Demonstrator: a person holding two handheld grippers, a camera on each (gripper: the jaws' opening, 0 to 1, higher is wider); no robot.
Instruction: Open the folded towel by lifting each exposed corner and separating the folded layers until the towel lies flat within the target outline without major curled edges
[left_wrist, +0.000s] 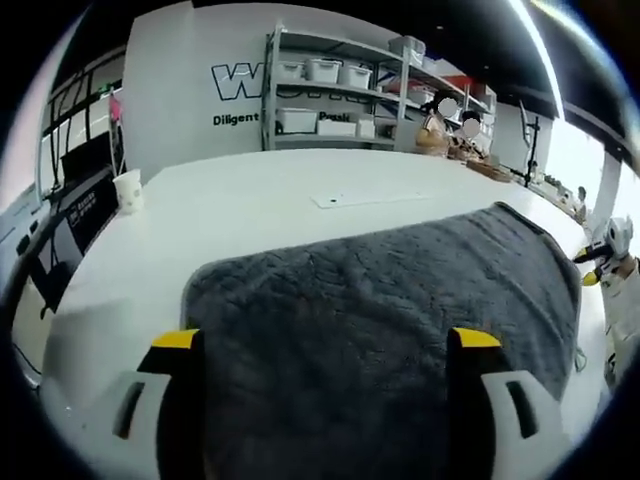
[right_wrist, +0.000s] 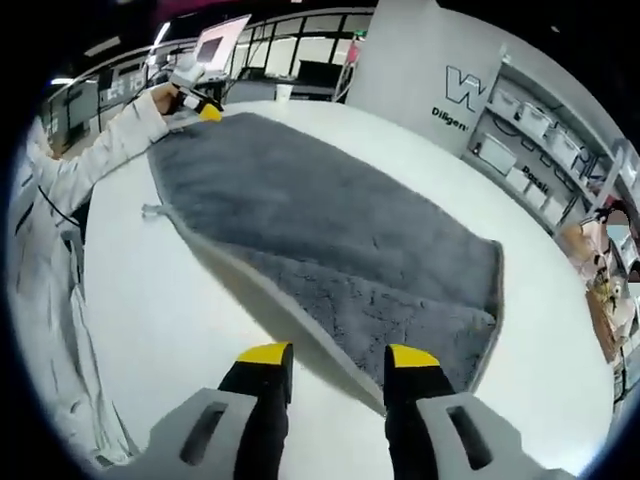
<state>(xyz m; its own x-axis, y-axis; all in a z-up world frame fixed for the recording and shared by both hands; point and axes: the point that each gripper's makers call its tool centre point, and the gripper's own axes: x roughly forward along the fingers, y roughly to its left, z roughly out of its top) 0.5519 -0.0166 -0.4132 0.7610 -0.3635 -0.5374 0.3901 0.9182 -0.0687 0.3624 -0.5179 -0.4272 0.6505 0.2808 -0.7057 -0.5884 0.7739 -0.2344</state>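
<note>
Leftmost in the left gripper view, a paper cup (left_wrist: 128, 189) stands near the edge of the white table (left_wrist: 260, 205). Next comes the left gripper (left_wrist: 327, 345), its two yellow-tipped jaws spread wide with nothing between them, poised over the near part of the grey towel (left_wrist: 400, 290). That towel spreads across the table toward the right, its far edge running up to a corner at the upper right. Behind the table, shelving (left_wrist: 340, 85) with white bins stands against a wall with dark lettering. At the far right edge the right gripper (left_wrist: 597, 262) shows, small, beside the towel's end.

Turning to the right gripper view, a white sleeve (right_wrist: 90, 150) reaches in from the left, and the hand holds the left gripper (right_wrist: 195, 104) at the towel's far corner; whether those jaws touch the cloth is too small to tell. A short loop or tag (right_wrist: 152, 211) sticks out from the towel's left edge. The towel (right_wrist: 330, 230) lies long across the table (right_wrist: 170, 320), with its near end folded over so that the layer beneath shows along the light hem. At the bottom, the right gripper (right_wrist: 338, 357) stands with a moderate gap between its jaws, the hem passing between the tips; I cannot tell if they grip it. Shelving (right_wrist: 530, 130) lines the right.
</note>
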